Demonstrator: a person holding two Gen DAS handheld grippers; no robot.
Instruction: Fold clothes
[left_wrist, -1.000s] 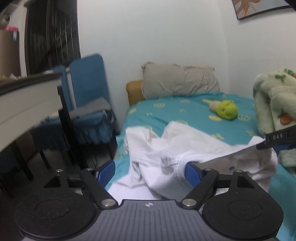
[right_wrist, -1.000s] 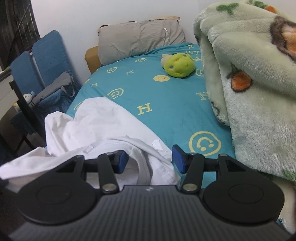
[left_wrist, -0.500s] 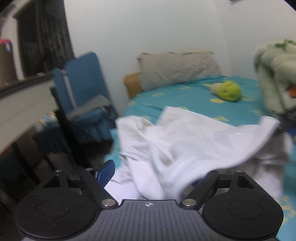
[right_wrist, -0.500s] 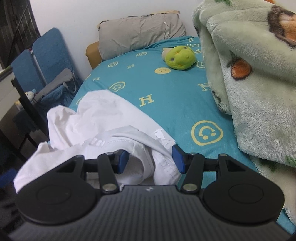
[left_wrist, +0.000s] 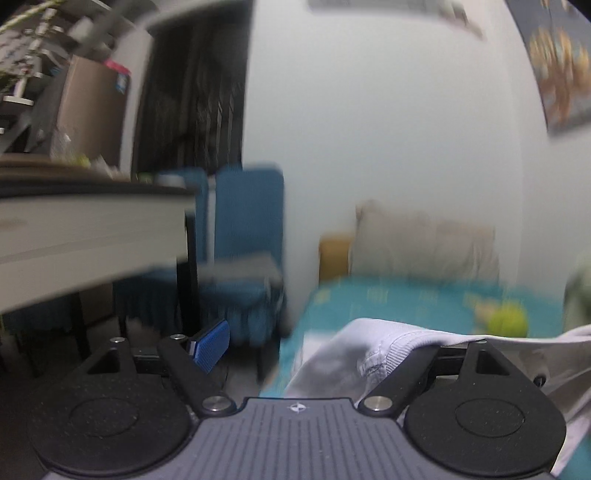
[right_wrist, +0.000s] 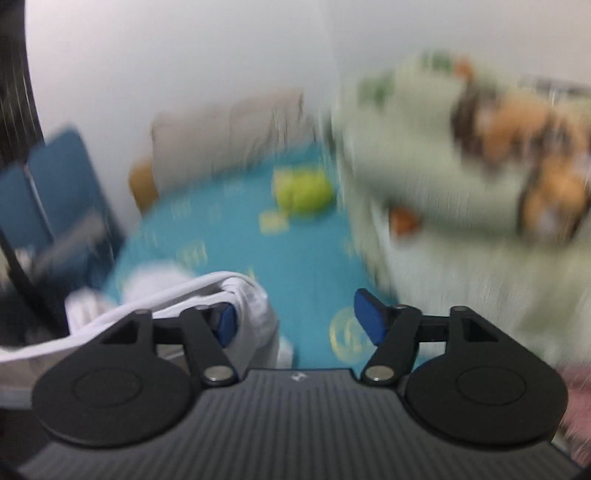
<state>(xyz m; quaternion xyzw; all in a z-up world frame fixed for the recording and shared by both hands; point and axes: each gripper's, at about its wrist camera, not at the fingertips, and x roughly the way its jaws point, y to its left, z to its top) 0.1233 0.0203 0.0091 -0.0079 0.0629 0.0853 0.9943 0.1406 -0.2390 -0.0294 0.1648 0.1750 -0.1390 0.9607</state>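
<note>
A white garment (left_wrist: 332, 354) lies crumpled at the near end of a teal bed (left_wrist: 406, 299). In the blurred left wrist view my left gripper (left_wrist: 317, 347) stands wide open. The garment's ribbed edge is draped over its right finger and hides that pad, while the left pad (left_wrist: 212, 345) is bare. In the right wrist view the white garment (right_wrist: 251, 295) hangs over the left finger of my right gripper (right_wrist: 297, 323). Its jaws are opening, and a gap shows between the cloth and the right pad (right_wrist: 369, 321).
A grey pillow (left_wrist: 424, 240) and a green plush toy (right_wrist: 303, 192) lie at the far end of the bed. A pale green fleece blanket (right_wrist: 443, 166) is heaped along the bed's right side. A blue chair (left_wrist: 247, 221) and a desk (left_wrist: 92, 229) stand left of the bed.
Both grippers have risen and tilted up, lifting the garment's edge off the bed. The right gripper's jaws have widened. The cloth now hangs over the left gripper's right finger.
</note>
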